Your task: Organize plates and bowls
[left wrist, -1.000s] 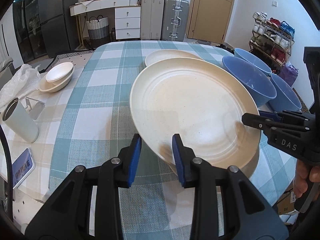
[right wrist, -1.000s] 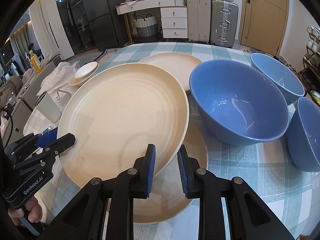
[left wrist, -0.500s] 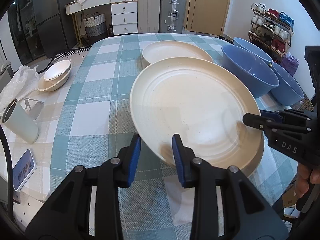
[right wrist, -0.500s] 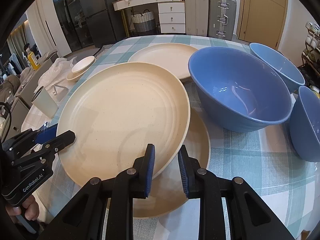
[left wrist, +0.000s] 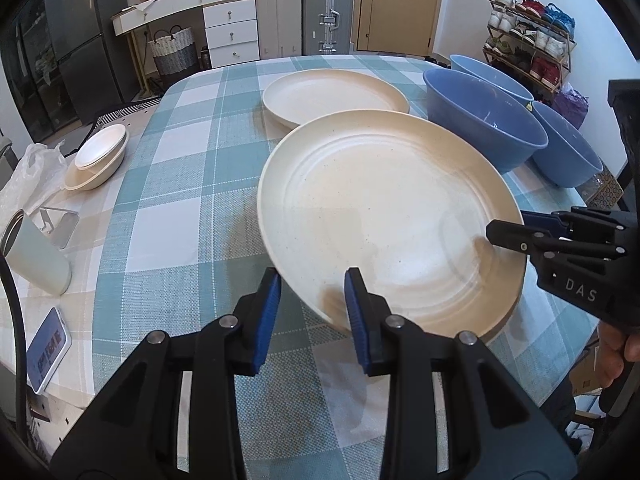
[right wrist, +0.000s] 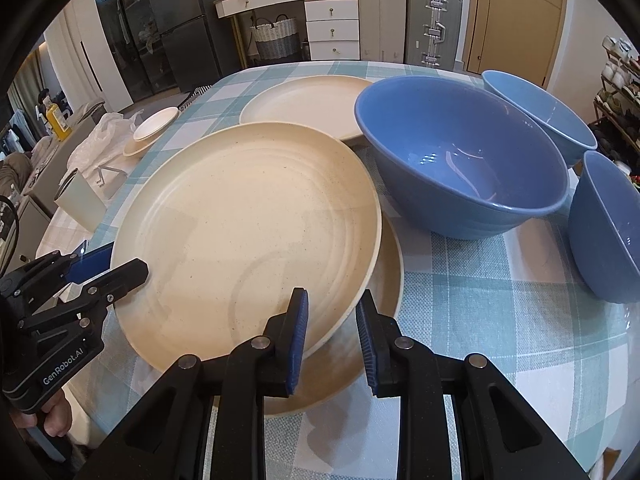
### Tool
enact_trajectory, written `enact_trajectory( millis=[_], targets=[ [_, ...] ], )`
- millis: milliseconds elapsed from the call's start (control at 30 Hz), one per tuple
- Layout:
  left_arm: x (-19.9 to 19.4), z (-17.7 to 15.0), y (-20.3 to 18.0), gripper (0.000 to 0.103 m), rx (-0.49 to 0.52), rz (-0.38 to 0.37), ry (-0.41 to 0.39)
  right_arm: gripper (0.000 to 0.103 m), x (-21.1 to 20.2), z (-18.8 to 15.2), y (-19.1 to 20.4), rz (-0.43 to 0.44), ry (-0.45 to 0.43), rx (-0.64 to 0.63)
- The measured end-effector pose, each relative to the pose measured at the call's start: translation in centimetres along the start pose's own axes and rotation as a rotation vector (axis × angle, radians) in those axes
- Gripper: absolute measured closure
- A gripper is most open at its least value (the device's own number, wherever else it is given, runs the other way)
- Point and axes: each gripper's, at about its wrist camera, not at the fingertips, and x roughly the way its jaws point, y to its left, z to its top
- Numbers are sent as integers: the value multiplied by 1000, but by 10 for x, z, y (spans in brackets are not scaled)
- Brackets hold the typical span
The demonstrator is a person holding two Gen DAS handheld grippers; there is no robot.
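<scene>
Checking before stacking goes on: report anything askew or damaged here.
The held cream plate sits tilted, gripped at opposite rims by the left gripper and right gripper, off-centre over the plate beneath. No chips or spills visible.

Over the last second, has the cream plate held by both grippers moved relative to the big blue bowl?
Yes. In the right wrist view the held cream plate now sits lower against the big blue bowl, and more of the far cream plate shows beyond its rim.
</scene>
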Motion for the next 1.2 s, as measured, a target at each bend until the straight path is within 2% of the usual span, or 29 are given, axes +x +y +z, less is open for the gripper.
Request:
enact_trajectory(
  millis=[233,500,933,1033,1100,1133,1200],
  targets=[
    [4,-2,-6,74,30,7,18,79,0,-5,-2,-13,11,1],
    [6,-5,-13,69,62,12,34,79,1,-6,-3,-25,33,4],
    [9,-7,-16,65,67,-22,56,74,-1,-11,1,-69,32,-25],
    [10,-7,-17,57,76,-22,57,71,1,-13,3,-101,32,-42],
    [11,-8,-17,44,72,-13,62,65,3,-14,2,-90,35,-33],
    [11,-7,-16,43,66,-11,65,61,4,-15,0,-78,38,-24],
    [12,-7,-14,42,52,-20,69,61,4,-16,-2,-71,36,-19]
  ],
)
